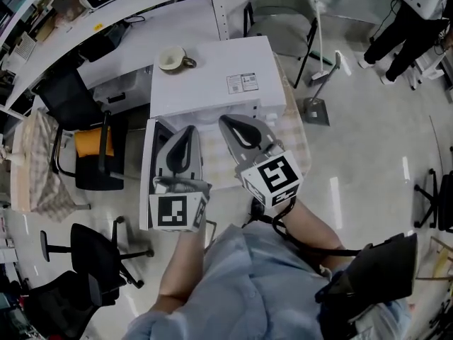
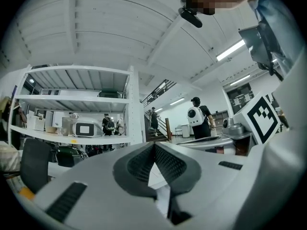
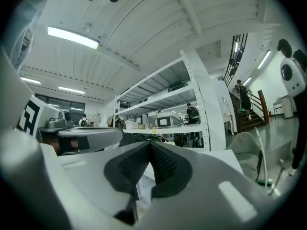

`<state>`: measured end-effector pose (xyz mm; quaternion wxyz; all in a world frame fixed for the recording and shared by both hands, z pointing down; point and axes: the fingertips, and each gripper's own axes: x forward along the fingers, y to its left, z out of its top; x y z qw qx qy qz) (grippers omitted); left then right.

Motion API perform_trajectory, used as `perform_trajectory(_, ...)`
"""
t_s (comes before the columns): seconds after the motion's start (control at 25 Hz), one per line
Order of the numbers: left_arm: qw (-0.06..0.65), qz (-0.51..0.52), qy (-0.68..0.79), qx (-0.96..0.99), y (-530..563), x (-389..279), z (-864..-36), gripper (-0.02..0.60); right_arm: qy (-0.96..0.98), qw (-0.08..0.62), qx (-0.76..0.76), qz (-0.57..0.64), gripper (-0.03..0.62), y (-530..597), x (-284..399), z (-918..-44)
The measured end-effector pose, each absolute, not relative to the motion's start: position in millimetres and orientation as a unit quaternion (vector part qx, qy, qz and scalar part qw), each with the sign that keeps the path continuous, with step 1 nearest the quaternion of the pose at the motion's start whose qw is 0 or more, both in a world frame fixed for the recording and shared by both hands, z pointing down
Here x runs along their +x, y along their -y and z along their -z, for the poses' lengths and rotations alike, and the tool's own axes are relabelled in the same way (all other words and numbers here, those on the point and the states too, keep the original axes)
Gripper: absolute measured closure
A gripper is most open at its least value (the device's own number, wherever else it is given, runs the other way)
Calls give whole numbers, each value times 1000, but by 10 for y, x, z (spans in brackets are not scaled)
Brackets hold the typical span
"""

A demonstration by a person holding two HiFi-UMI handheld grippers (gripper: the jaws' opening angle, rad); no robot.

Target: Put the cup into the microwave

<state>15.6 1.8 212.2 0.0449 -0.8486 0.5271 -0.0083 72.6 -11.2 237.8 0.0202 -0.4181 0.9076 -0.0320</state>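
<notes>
A pale cup [image 1: 173, 59] with a handle stands on top of the white microwave [image 1: 212, 83], near its back left corner. The microwave's door [image 1: 150, 172] seems to stand open toward me on the left, partly hidden by my left gripper. Both grippers are held level in front of the microwave, side by side, short of the cup. My left gripper [image 1: 190, 129] [image 2: 154, 150] is shut with nothing between its pads. My right gripper [image 1: 225, 121] [image 3: 149, 147] is shut and empty as well. The cup does not show in either gripper view.
The microwave sits on a table with a checked cloth [image 1: 294, 151]. Black office chairs [image 1: 92, 151] [image 1: 95, 257] stand at the left, a grey chair [image 1: 283, 16] behind. White shelving [image 3: 206, 109] rises beyond, and a person [image 1: 410, 20] stands at the upper right.
</notes>
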Motion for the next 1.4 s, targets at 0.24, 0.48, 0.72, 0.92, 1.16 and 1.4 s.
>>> perform_trajectory(0.24, 50, 12, -552, -832, 205, 140, -2081, 577, -922, 18, -386, 35, 592, 291, 656, -2416)
perform_trajectory(0.48, 52, 6, -568, -821, 379, 25, -2059, 577, -926, 18, -376, 28, 592, 550, 600, -2359)
perform_trajectory(0.72, 61, -13, -570, -819, 649, -136, -1965, 577, -926, 17, -376, 4, 592, 843, 463, -2224)
perform_trajectory(0.92, 58, -19, -569, -820, 936, -302, -1935, 577, -927, 6, -374, -1, 593, 1106, 275, -2217)
perform_trajectory(1.16, 37, -22, -566, -823, 1319, -478, -2019, 577, -926, -13, -378, 7, 592, 1467, 106, -2331)
perform_trajectory(1.4, 23, -33, -557, -830, 1604, -640, -2161, 577, -920, -22, -390, 24, 582, 1768, -10, -2558)
